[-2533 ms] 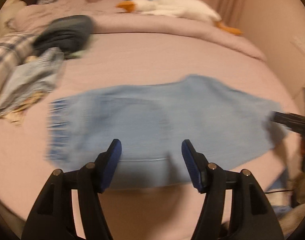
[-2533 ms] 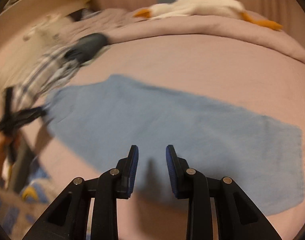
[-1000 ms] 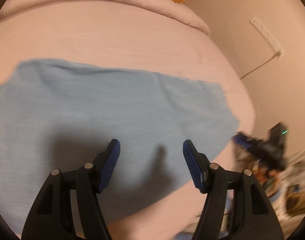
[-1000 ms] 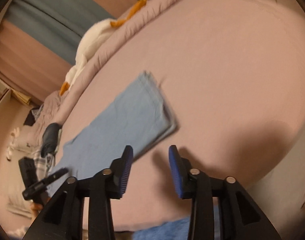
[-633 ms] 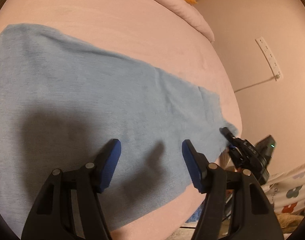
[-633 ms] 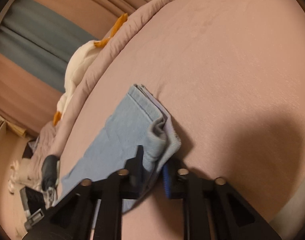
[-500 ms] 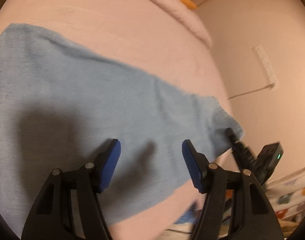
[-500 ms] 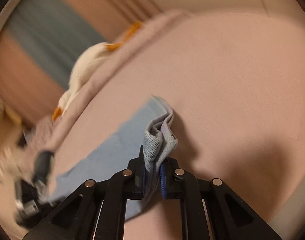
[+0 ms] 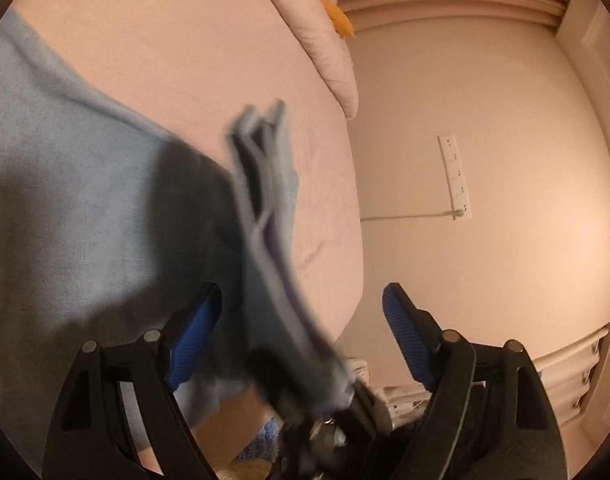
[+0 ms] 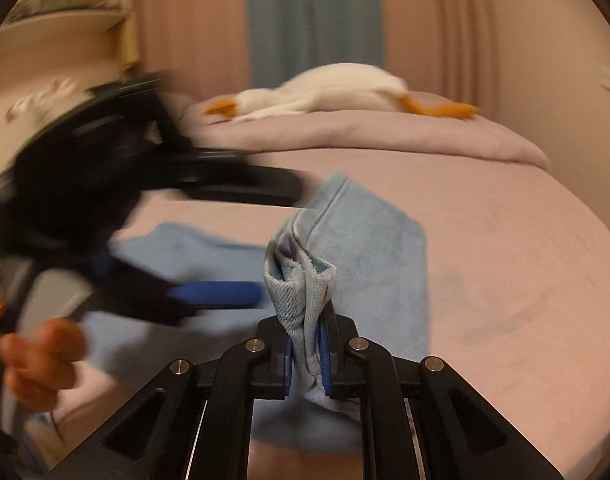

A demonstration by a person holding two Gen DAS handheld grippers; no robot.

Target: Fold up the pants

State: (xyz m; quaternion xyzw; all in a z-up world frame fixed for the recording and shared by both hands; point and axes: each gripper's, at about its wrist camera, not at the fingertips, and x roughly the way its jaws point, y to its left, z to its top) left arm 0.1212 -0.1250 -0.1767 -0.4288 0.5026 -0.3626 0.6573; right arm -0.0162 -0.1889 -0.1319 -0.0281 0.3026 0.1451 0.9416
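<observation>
A pink bed (image 10: pixel 505 240) fills the room below pink curtains (image 10: pixel 185 20), a plush goose (image 10: pixel 337 92) at upper centre. The pants (image 10: pixel 369 240) lie mid-frame, their end pinched in the right gripper (image 10: pixel 308 354). The left gripper (image 9: pixel 301 336) is opening wide around the lifted cloth, not pressing it.

Warm, dim indoor light bathes both views in a pinkish cast. Fisheye bending curves the wall and bed (image 9: pixel 185 40) edges, with black vignette in the corners. In the left wrist view the lifted pants (image 9: pixel 265 208) smear with motion blur and throw a dark shadow; in the right wrist view the left tongs (image 10: pixel 241 240) streak badly.
</observation>
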